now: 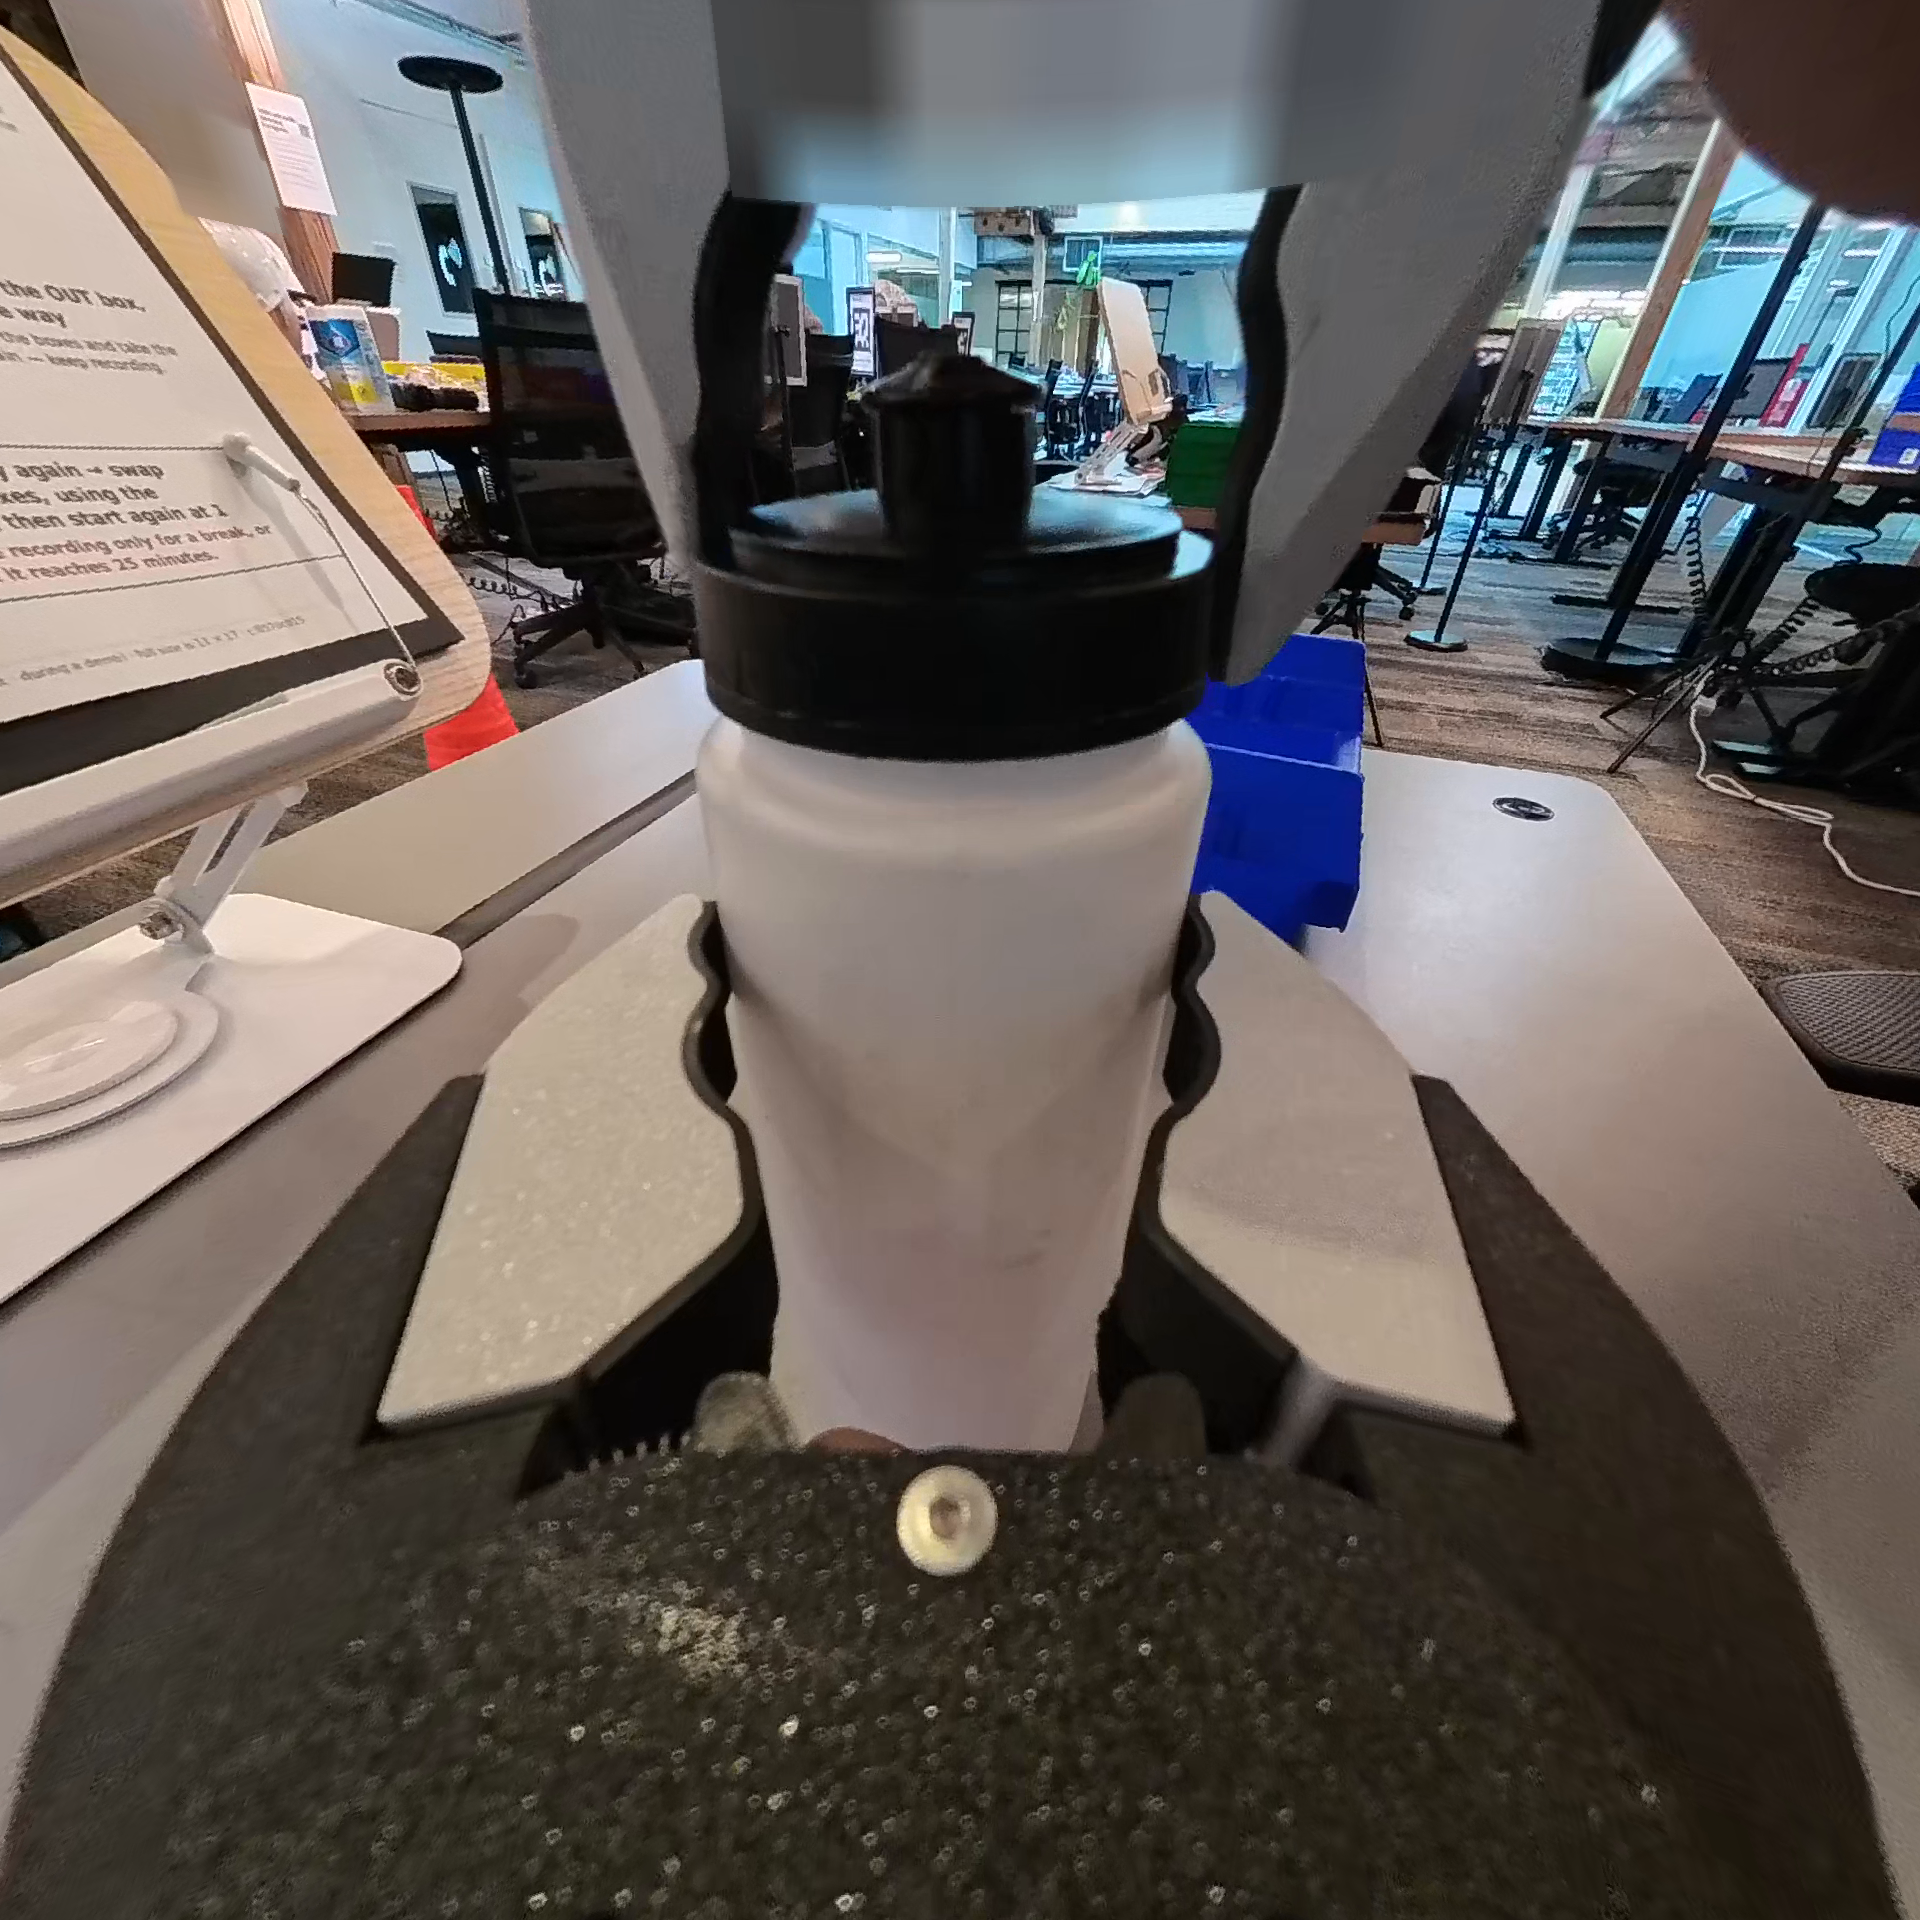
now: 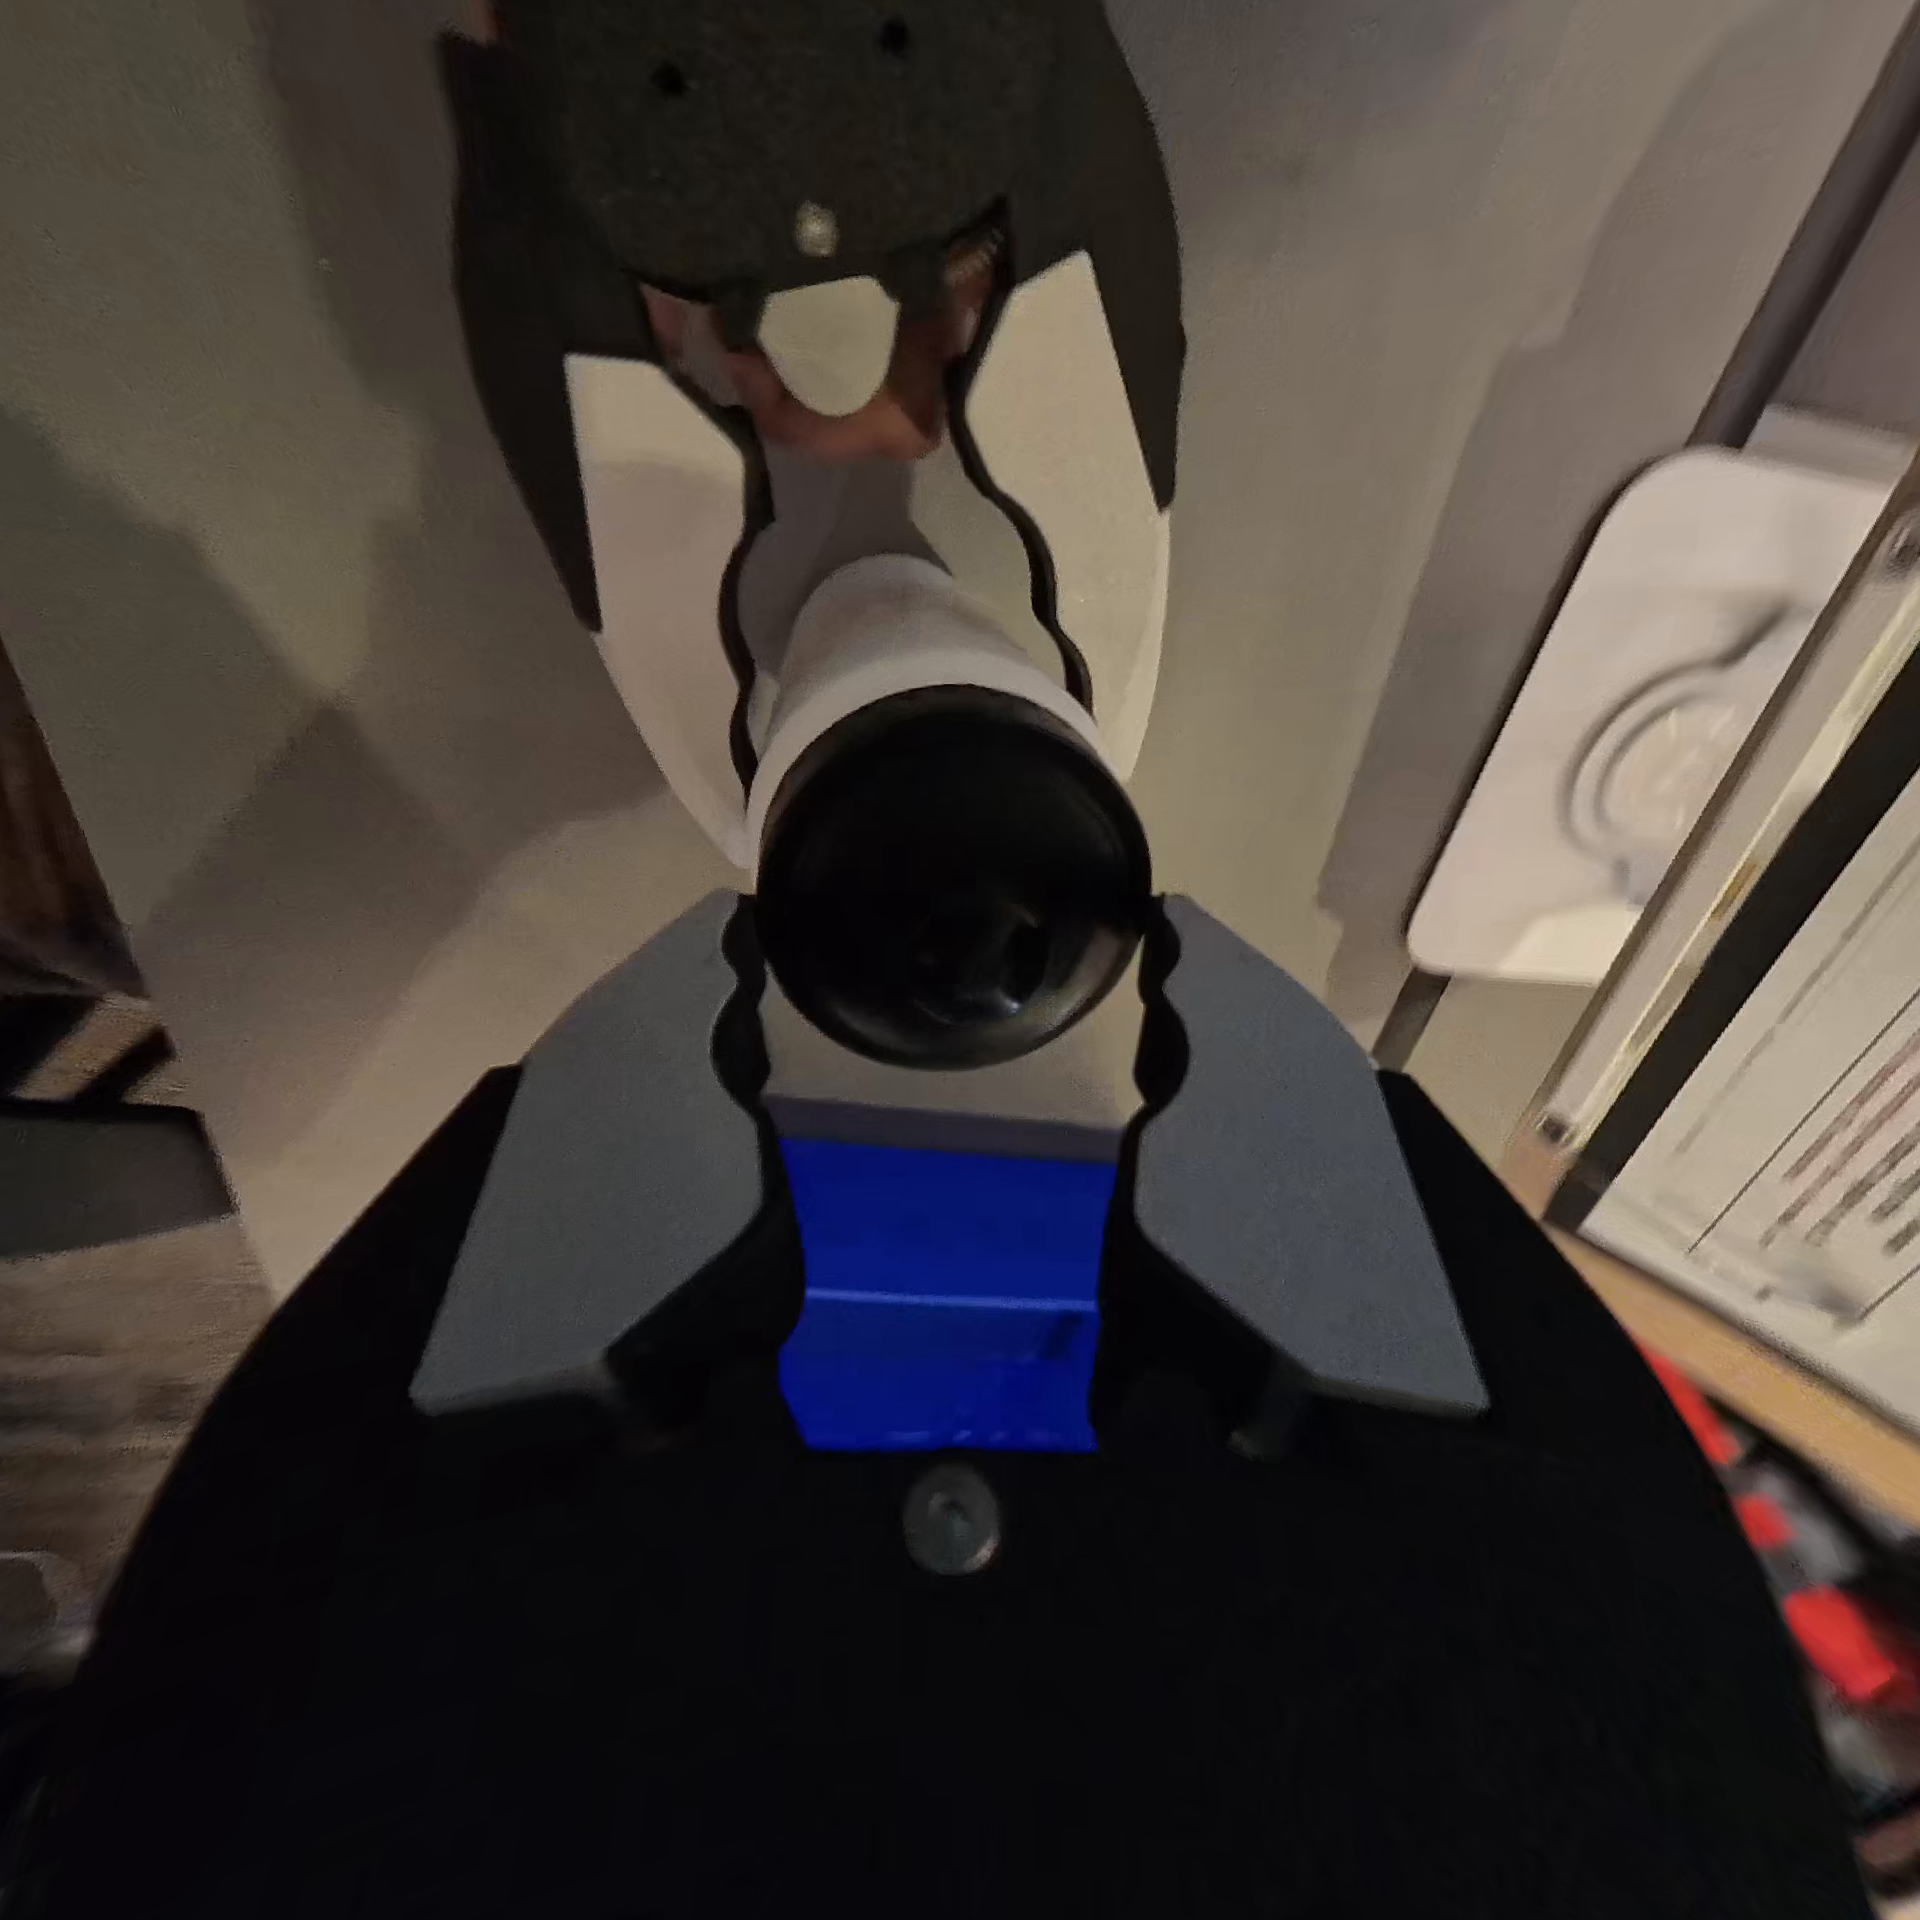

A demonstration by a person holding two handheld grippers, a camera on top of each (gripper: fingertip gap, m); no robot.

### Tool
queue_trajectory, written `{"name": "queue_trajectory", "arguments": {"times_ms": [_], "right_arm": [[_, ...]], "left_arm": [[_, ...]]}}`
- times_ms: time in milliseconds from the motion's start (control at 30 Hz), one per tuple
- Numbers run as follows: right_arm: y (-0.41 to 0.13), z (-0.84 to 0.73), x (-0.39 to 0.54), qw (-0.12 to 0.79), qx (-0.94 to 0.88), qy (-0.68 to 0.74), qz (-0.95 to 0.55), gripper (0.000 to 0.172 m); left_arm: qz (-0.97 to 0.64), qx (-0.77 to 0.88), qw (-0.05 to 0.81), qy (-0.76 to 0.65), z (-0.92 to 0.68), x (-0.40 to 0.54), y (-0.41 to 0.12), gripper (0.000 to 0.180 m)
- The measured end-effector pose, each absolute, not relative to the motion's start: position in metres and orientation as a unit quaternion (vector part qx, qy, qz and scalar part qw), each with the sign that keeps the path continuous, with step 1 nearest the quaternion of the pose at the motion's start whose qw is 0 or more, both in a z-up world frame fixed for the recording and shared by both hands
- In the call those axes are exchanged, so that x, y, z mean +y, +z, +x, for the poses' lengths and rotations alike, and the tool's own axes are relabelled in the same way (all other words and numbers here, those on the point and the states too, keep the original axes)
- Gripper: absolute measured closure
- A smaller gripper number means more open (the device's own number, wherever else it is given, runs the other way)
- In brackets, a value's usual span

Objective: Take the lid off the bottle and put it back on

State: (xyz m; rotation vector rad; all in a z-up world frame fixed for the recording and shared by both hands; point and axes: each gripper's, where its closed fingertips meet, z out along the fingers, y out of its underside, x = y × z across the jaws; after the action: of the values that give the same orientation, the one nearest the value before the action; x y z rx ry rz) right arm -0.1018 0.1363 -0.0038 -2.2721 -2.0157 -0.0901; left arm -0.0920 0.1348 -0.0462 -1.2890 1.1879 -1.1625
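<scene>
A white bottle (image 1: 951, 1039) with a black lid (image 1: 951, 634) stands upright between my left gripper's (image 1: 951, 935) fingers. Both wavy black pads (image 1: 712, 997) press on its body, so the left gripper is shut on the bottle. My right gripper (image 1: 966, 582) comes down from above, and its fingers bracket the lid. In the right wrist view I look down on the lid (image 2: 951, 883). My right gripper (image 2: 951, 935) has its fingertips (image 2: 740, 945) against the lid's two sides. The lid sits on the bottle (image 2: 894, 634), and the left gripper (image 2: 914, 727) holds the bottle from the far side.
A blue bin (image 1: 1288, 790) stands on the grey table (image 1: 1558, 987) just behind the bottle and also shows under my right gripper (image 2: 935, 1299). A sign board on a white stand (image 1: 156, 468) stands at the left. Office chairs and desks fill the background.
</scene>
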Motion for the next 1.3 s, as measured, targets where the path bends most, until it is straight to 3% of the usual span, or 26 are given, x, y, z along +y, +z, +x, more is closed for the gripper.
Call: {"name": "queue_trajectory", "arguments": {"times_ms": [300,400,467,533,567,733,900,1300], "right_arm": [[-0.003,-0.101,0.133,-0.016,-0.45,-0.062,-0.891,0.102],[-0.003,-0.101,0.133,-0.008,-0.495,-0.065,-0.866,0.102],[-0.003,-0.102,0.128,0.008,-0.555,-0.059,-0.83,0.089],[-0.002,-0.102,0.119,0.029,-0.635,-0.045,-0.77,0.059],[0.0,-0.099,0.121,0.05,-0.664,-0.054,-0.744,0.059],[0.013,-0.104,0.132,0.132,-0.709,0.02,-0.693,0.09],[0.011,-0.116,0.132,0.105,-0.692,0.11,-0.706,0.1],[-0.008,-0.105,0.136,0.02,-0.575,0.057,-0.816,0.1]], "left_arm": [[-0.538,0.486,0.497,-0.477,-0.092,0.137,-0.046,0.099],[-0.534,0.493,0.498,-0.473,-0.092,0.135,-0.047,0.099],[-0.533,0.496,0.497,-0.472,-0.092,0.135,-0.047,0.099],[-0.533,0.495,0.497,-0.473,-0.092,0.135,-0.047,0.099],[-0.533,0.496,0.497,-0.472,-0.092,0.135,-0.047,0.099],[-0.532,0.498,0.496,-0.473,-0.092,0.134,-0.047,0.099],[-0.531,0.499,0.495,-0.474,-0.092,0.134,-0.047,0.099],[-0.533,0.494,0.493,-0.478,-0.092,0.136,-0.048,0.099]]}}
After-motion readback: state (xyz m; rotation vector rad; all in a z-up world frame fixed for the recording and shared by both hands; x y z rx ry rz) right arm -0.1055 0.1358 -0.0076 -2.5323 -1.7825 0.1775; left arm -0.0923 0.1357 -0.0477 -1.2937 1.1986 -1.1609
